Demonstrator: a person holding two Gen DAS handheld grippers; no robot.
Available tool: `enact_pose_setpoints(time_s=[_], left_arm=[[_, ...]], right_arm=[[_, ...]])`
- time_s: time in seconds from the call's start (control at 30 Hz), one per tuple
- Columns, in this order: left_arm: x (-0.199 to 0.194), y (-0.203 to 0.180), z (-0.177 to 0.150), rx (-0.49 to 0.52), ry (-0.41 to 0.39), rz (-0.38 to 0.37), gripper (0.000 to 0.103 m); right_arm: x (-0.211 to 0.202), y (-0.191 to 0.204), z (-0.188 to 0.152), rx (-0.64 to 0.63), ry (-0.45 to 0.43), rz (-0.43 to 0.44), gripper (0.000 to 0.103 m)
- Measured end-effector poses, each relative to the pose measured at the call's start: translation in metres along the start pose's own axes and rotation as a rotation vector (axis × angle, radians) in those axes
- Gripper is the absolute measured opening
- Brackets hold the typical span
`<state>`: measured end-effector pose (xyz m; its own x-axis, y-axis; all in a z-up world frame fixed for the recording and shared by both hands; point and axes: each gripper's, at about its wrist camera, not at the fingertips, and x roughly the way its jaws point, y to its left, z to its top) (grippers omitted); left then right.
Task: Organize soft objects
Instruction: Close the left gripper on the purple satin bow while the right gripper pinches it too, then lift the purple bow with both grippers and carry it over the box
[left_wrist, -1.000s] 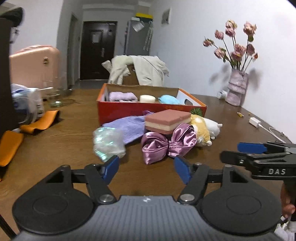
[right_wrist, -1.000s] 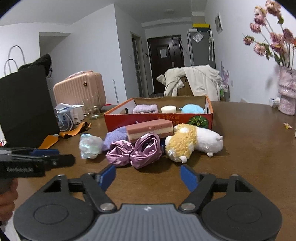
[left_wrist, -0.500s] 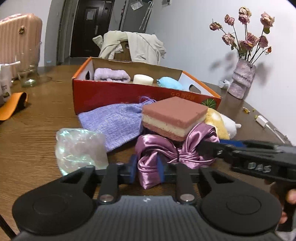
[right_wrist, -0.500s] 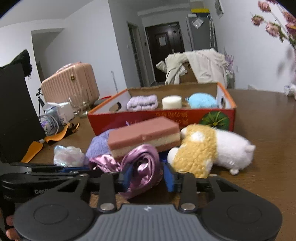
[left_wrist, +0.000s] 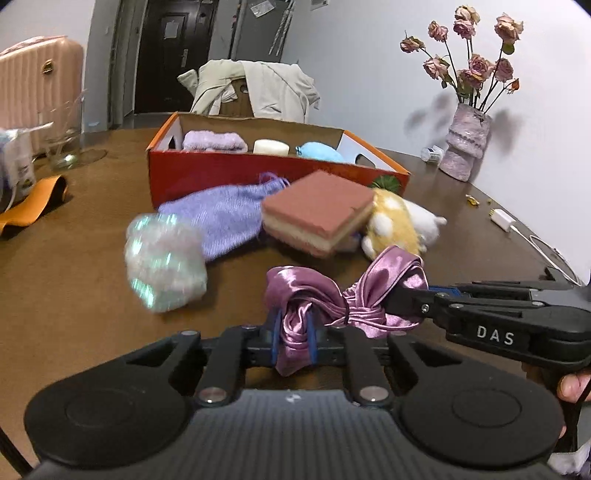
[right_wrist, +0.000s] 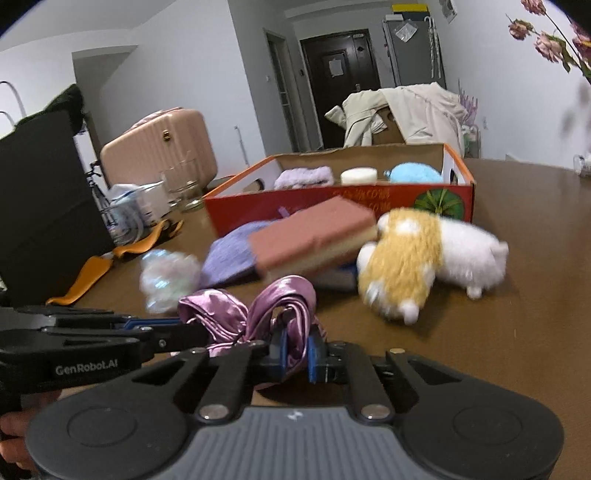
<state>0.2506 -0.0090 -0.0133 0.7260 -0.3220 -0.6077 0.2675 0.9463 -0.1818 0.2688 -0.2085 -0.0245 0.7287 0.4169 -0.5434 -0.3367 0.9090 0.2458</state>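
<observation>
The left gripper (left_wrist: 293, 339) is clenched on the left loop of the purple satin bow (left_wrist: 332, 295). The right gripper (right_wrist: 295, 349) is clenched on its right loop. The bow sits between both grippers, low over the desk (left_wrist: 74, 266). In the left wrist view, the pink sponge block (left_wrist: 317, 216) lies at 12 o'clock from the bow, the iridescent wrap (left_wrist: 164, 264) at 10 o'clock, the plush toy (left_wrist: 397, 225) at 1 o'clock. The orange box (left_wrist: 229, 173) stands beyond them.

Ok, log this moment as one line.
left hand-held gripper: shut on satin bow | right hand-held gripper: shut on satin bow | orange box: bow not in
</observation>
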Motion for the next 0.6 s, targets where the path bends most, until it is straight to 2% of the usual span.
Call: enact_pose_setpoints(time_s=[0.3,0.6], left_arm=[[-0.078,-0.024,-0.029,0.023,-0.09,0.012,0.015],[-0.121,-0.04,-0.041,0.033,-0.164,0.013,0.015]], right_arm=[[-0.07,0.031,-0.033,-0.013,-0.066,0.032,0.01],[-0.118,0.05,-0.041,-0.035,-0.15,0.037,0.01]])
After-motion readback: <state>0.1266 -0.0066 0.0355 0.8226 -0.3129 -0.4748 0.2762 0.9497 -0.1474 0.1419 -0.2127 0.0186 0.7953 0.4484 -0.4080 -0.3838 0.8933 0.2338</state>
